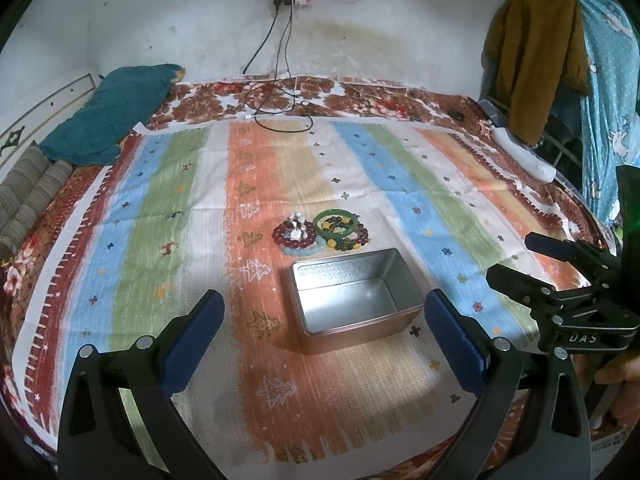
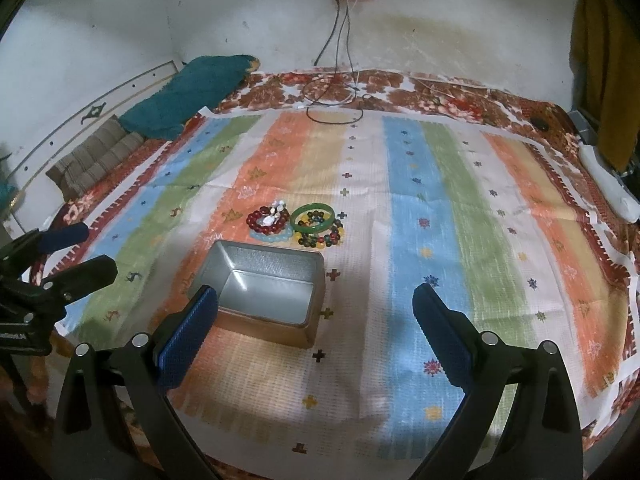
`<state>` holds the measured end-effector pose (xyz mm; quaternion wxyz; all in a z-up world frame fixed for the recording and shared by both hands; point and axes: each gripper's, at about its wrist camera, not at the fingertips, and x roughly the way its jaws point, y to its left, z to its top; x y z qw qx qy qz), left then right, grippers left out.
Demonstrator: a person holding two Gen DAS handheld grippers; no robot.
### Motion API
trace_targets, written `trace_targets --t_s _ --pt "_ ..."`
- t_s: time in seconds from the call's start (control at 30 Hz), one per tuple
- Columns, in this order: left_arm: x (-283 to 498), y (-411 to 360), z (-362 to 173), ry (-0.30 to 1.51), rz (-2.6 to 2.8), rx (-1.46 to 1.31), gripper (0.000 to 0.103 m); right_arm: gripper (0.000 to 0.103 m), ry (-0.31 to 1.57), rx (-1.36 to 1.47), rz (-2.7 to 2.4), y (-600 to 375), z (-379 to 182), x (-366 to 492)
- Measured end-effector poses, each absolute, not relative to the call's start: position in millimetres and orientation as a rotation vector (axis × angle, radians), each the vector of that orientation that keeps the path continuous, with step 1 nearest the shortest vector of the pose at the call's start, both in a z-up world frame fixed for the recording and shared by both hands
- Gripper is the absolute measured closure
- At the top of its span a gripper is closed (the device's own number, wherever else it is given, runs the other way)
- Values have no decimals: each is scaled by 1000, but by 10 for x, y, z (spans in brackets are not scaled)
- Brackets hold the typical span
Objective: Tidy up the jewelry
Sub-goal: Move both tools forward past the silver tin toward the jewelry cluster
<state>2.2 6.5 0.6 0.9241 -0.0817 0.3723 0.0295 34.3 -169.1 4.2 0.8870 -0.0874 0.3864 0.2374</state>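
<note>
An empty silver tin box (image 1: 352,300) stands on the striped cloth; it also shows in the right wrist view (image 2: 266,292). Just behind it lies a pile of jewelry: a green bangle (image 1: 335,223) (image 2: 313,218), a dark red bead bracelet (image 1: 294,236) (image 2: 267,222) with a white piece on it, a pale blue bracelet and multicoloured beads. My left gripper (image 1: 324,336) is open and empty, in front of the box. My right gripper (image 2: 316,328) is open and empty, to the box's right; it shows at the right in the left wrist view (image 1: 516,260).
A striped cloth (image 1: 160,220) covers a bed with a floral sheet. A teal pillow (image 1: 112,112) and a rolled blanket lie at the back left. Cables (image 1: 280,112) hang from a wall socket onto the bed. A white object (image 1: 524,156) and hanging clothes are at the right.
</note>
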Motion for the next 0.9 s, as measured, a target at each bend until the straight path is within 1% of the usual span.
trace_targets --t_s 0.9 --pt "2 64 -108 785 63 -168 6 4 819 -189 481 -1702 -16 407"
